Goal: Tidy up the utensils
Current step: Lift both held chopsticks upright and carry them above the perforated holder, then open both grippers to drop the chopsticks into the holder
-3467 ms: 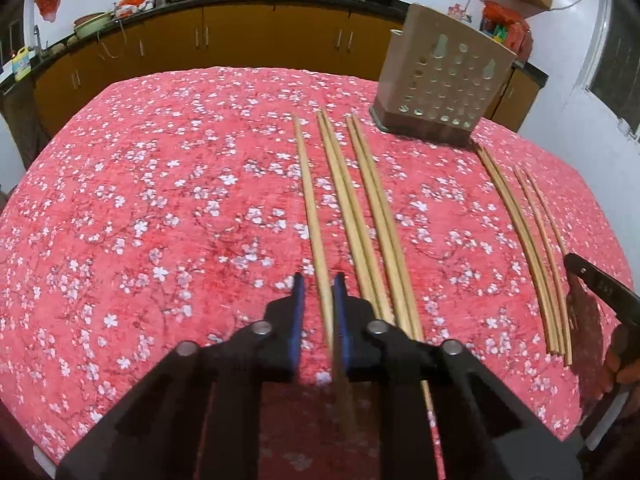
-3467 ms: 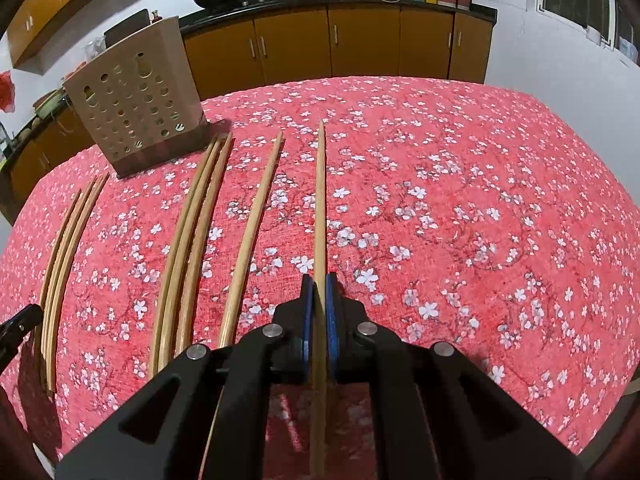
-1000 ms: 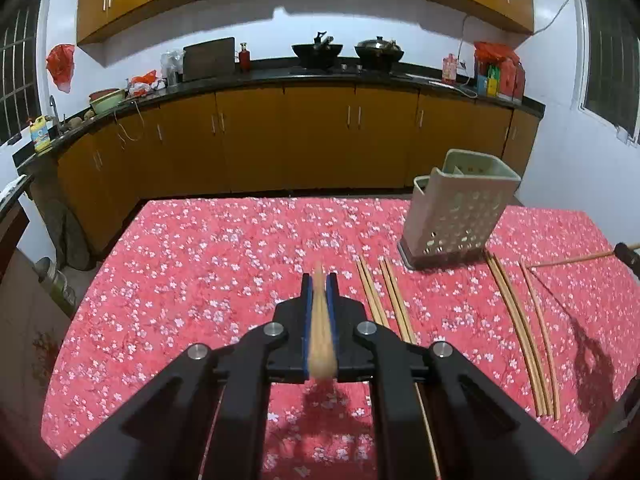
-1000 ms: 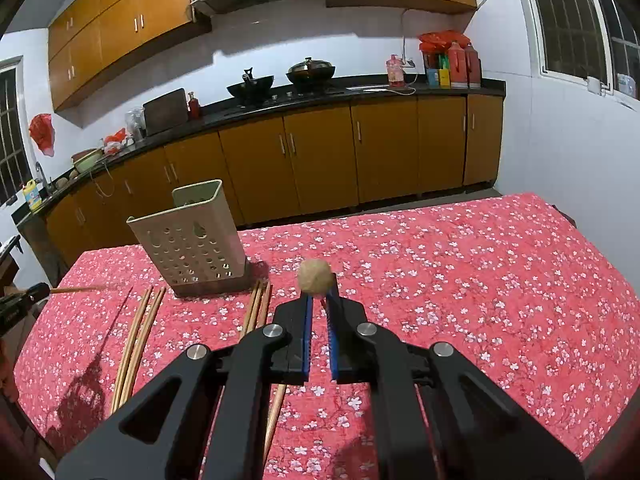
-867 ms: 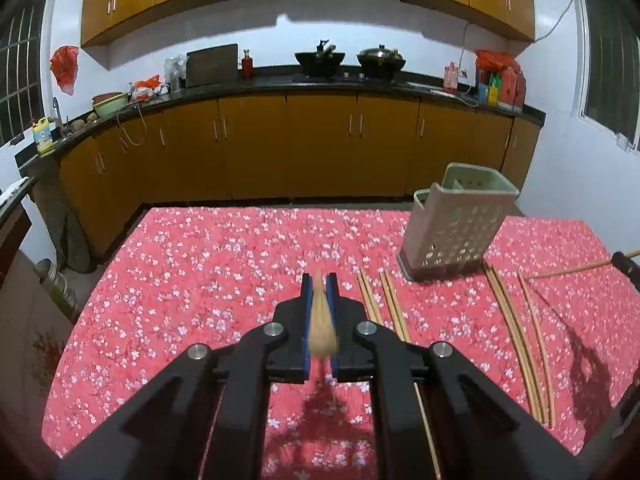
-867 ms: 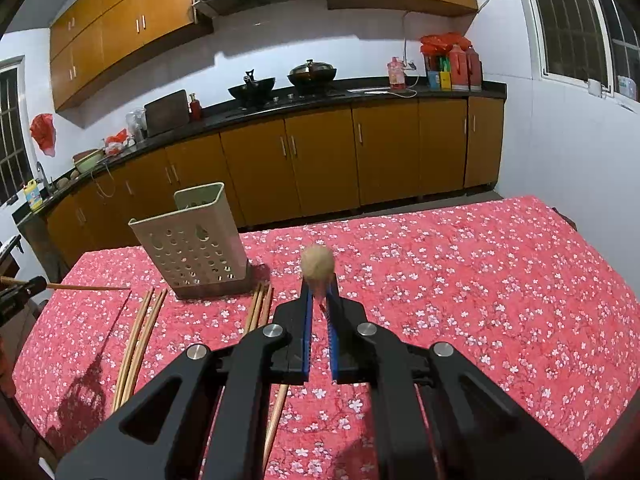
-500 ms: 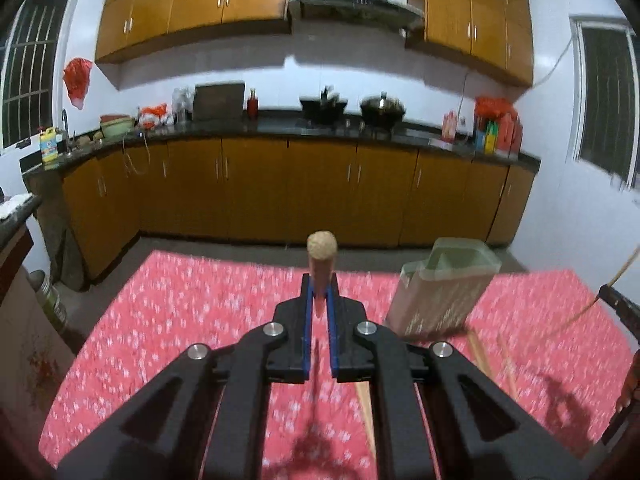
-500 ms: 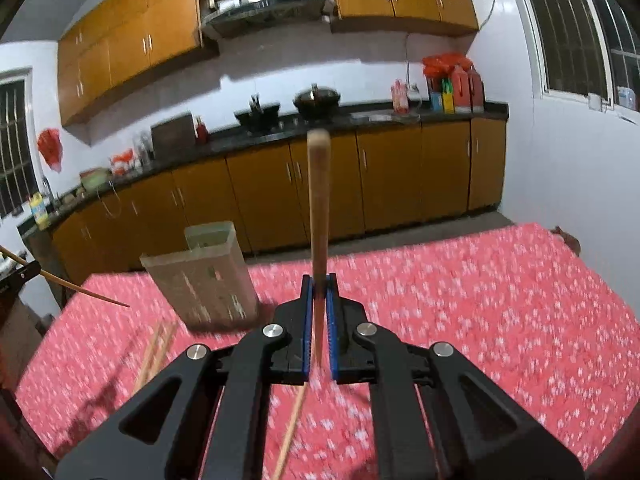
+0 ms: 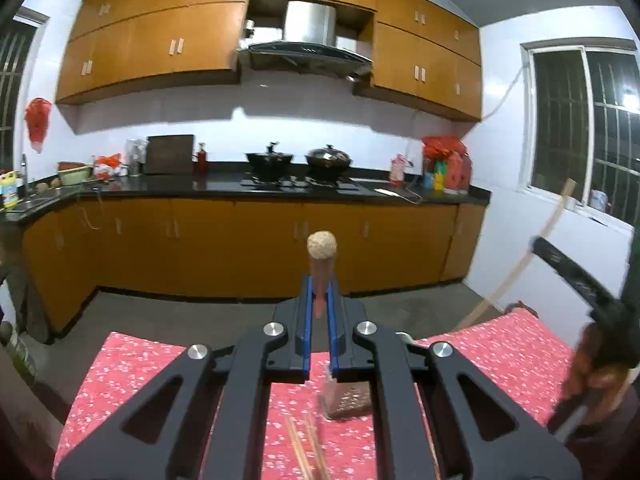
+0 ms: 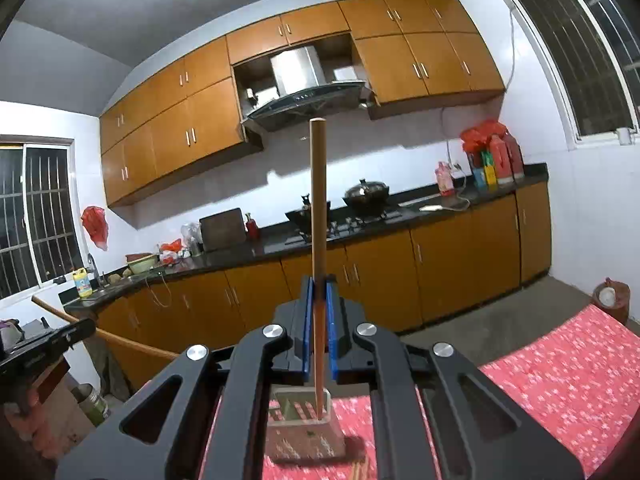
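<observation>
Risk number one is the right gripper, which is clamped on a chopstick standing upright, its lower tip reaching down to the mouth of the utensil holder on the red floral tablecloth. From the wrist view I honestly can't tell if that tip is inside the holder or just lined up over the rim. If it's over the rim and the grip lets go, I'd guess the stick bounces off and rolls away from the holder across the cloth

Second worry is the left gripper, pinched shut on its own chopstick, pointing almost straight away from the camera so you mostly see the round end. That gripper sits above and behind the holder, which shows up blurry below the jaws. Both sticks are headed for one small opening, so they could knock into each other, or the second one could lever the holder over, since it looks light

A couple of loose chopsticks lie on the cloth just in front of the holder, and a clumsy drop could scatter them too
</observation>
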Motion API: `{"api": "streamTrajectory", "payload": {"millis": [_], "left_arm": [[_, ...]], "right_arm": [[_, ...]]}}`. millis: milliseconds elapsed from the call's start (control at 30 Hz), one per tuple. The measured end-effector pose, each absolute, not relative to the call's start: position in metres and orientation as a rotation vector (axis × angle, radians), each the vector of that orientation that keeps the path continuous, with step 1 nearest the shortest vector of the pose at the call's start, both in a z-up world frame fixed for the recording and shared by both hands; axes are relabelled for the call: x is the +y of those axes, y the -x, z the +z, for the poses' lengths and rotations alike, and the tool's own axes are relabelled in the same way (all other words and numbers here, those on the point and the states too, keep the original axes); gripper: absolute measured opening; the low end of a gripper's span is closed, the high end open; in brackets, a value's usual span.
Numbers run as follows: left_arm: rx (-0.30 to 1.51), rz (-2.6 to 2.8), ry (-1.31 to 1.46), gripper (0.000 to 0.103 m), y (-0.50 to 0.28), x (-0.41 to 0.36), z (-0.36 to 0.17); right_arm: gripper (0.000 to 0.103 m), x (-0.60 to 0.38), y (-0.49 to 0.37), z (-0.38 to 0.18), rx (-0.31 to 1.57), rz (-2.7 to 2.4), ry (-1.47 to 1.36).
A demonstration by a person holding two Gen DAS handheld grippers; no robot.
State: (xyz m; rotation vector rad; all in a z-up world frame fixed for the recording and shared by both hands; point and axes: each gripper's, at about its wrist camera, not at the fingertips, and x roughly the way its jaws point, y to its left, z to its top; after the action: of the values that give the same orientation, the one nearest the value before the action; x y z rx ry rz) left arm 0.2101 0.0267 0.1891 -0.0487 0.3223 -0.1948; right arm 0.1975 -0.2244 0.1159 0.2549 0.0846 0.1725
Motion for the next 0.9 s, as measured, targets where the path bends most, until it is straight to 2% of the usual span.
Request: {"api": "streamTrajectory", "payload": {"millis": [233, 900], "left_arm": [[0.386, -0.260, 0.054, 0.008, -0.228, 0.009, 0.179], [0.579, -0.309, 0.013, 0.008, -0.270, -0.008, 0.129]], "right_arm": [[0.007, -0.202, -0.234, 0.096, 0.110, 0.171, -0.226], [0.007, -0.186, -0.260, 0.051, 0.258, 0.185, -0.187]]}}
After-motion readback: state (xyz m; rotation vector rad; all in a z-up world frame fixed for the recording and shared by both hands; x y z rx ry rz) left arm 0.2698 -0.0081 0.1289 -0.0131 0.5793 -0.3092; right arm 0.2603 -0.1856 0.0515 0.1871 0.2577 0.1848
